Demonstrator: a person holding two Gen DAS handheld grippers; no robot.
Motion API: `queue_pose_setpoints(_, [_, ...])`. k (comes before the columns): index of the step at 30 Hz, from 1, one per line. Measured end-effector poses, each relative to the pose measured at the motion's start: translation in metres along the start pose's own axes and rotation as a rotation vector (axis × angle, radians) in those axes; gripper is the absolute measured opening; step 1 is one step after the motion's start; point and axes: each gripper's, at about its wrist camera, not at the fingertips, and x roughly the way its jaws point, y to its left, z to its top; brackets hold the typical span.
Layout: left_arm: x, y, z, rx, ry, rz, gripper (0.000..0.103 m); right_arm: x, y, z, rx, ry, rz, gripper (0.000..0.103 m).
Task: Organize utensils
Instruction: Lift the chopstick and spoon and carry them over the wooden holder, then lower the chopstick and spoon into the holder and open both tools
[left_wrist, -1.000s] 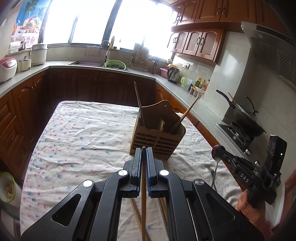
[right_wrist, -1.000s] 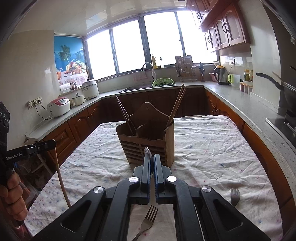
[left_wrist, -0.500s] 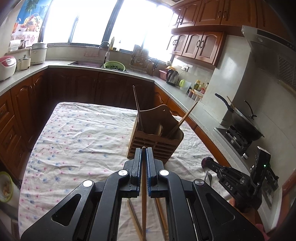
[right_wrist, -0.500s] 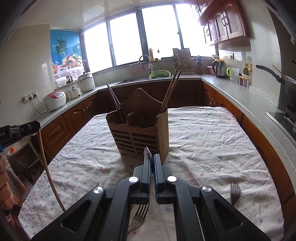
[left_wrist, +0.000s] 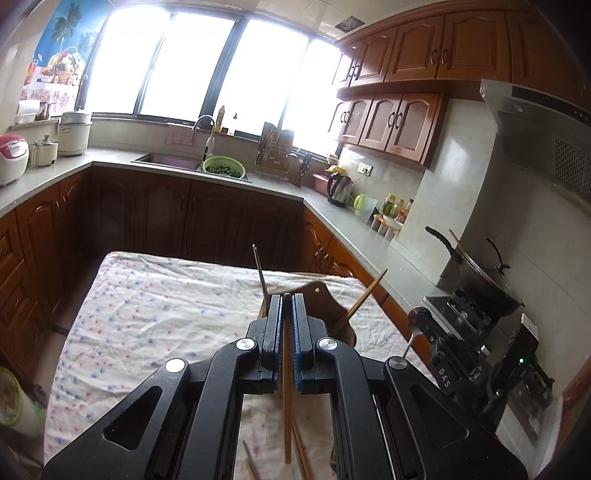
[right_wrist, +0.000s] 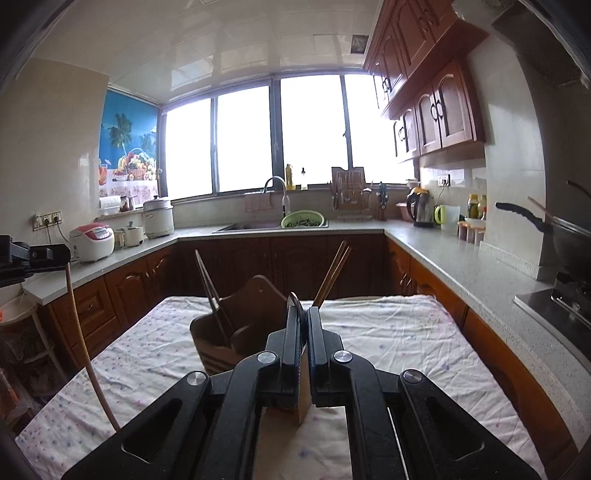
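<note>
A wooden utensil holder (right_wrist: 236, 325) stands on the cloth-covered table (right_wrist: 388, 332) with chopsticks (right_wrist: 332, 273) sticking out of it. In the left wrist view the holder (left_wrist: 328, 306) is mostly hidden behind my fingers. My left gripper (left_wrist: 286, 306) is shut on a wooden chopstick (left_wrist: 287, 406) that hangs down below it. My right gripper (right_wrist: 302, 317) is shut on a metal utensil whose rounded end (right_wrist: 294, 297) shows above the fingers; it is right over the holder. In the left wrist view the right gripper (left_wrist: 419, 319) is at the right with its thin metal handle.
Loose chopsticks (left_wrist: 303, 454) lie on the cloth below my left gripper. Kitchen counters surround the table, with a sink (right_wrist: 251, 225), a kettle (right_wrist: 419, 206) and a wok (left_wrist: 480, 280) on a stove at the right.
Both grippers have risen and moved forward over the holder, which now sits low and partly hidden behind the fingers. Each still grips its utensil.
</note>
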Motion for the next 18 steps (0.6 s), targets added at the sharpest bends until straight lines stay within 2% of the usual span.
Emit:
queue_pose_setpoints(4, [0.011,-0.002,0.030,-0.009,-0.060,0.004,0.003,0.015,0.001,0.020,-0.016,-0.111,-0.072,0.003])
queue_pose_setpoints(8, [0.030,-0.003,0.055,-0.022,-0.101,0.016,0.003,0.032,0.003,0.033,-0.033,-0.184,-0.127,0.003])
queue_pose_setpoints(14, [0.064,-0.008,0.085,-0.027,-0.154,0.048,0.003,0.055,0.008,0.043,-0.066,-0.238,-0.179,0.003])
queue_pose_setpoints(18, [0.085,-0.004,0.089,-0.035,-0.179,0.082,0.003,0.070,0.012,0.040,-0.101,-0.245,-0.189,0.003])
